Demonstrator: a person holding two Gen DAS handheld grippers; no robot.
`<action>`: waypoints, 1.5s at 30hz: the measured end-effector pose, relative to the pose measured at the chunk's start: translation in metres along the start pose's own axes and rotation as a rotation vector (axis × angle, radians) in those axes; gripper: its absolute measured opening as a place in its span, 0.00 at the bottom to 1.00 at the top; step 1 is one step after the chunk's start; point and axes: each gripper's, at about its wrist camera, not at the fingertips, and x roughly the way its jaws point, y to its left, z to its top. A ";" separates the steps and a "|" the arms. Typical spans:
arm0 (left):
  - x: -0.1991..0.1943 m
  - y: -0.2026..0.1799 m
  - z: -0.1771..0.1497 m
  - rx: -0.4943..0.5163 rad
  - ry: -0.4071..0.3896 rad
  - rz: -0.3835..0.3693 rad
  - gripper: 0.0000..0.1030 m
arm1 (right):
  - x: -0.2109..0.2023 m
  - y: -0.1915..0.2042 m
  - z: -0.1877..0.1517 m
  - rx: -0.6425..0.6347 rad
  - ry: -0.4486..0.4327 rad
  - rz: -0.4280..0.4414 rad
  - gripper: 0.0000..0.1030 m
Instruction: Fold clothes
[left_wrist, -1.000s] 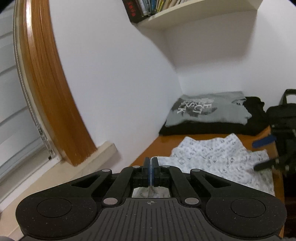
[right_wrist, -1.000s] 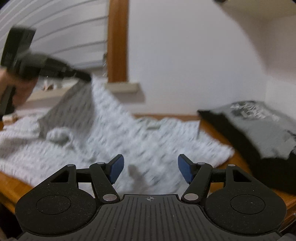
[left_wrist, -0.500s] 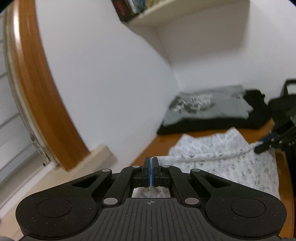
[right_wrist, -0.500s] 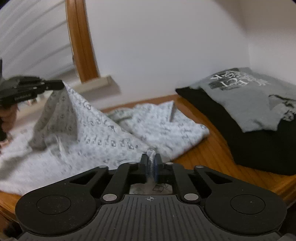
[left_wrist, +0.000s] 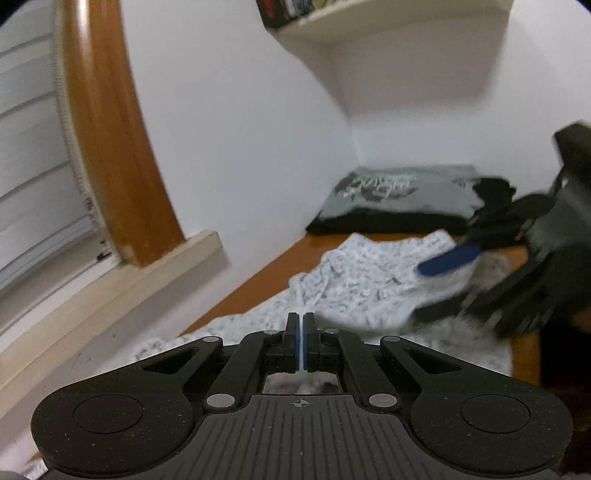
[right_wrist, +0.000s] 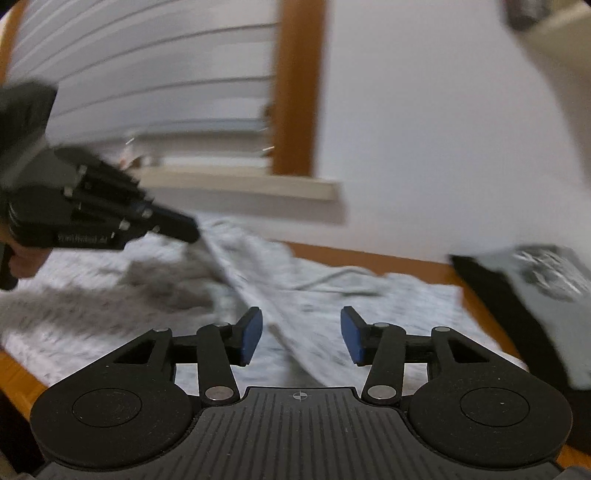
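Observation:
A white patterned garment (left_wrist: 362, 280) lies rumpled across the wooden table (left_wrist: 258, 273). My left gripper (left_wrist: 300, 332) is shut on one edge of it, with cloth showing under the pads. The right wrist view shows that left gripper (right_wrist: 184, 230) holding a ridge of the garment (right_wrist: 314, 288) slightly above the table. My right gripper (right_wrist: 301, 336) is open, and a fold of the garment runs between its blue pads (right_wrist: 251, 336) without being pinched. From the left wrist view, the right gripper (left_wrist: 421, 291) hovers open over the garment's right side, blurred.
A folded grey T-shirt (left_wrist: 399, 188) rests on a folded black garment (left_wrist: 388, 221) at the table's far end, in the corner. A window sill (left_wrist: 110, 288) and wooden window frame (left_wrist: 110, 129) run along the left wall. A shelf (left_wrist: 369, 18) with books hangs above.
My right gripper, shut on the garment half a second ago, has opened and let it go. The left gripper has stayed shut and come lower, nearer the right one.

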 end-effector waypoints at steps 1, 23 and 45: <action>-0.007 -0.001 -0.001 -0.008 -0.007 -0.003 0.01 | 0.003 0.008 0.001 -0.026 0.000 0.008 0.46; -0.033 0.132 -0.070 -0.280 0.122 0.241 0.21 | 0.065 0.025 0.020 -0.040 0.054 0.032 0.15; -0.027 0.198 -0.070 -0.396 0.032 0.248 0.00 | 0.050 0.014 0.023 0.016 -0.008 0.048 0.03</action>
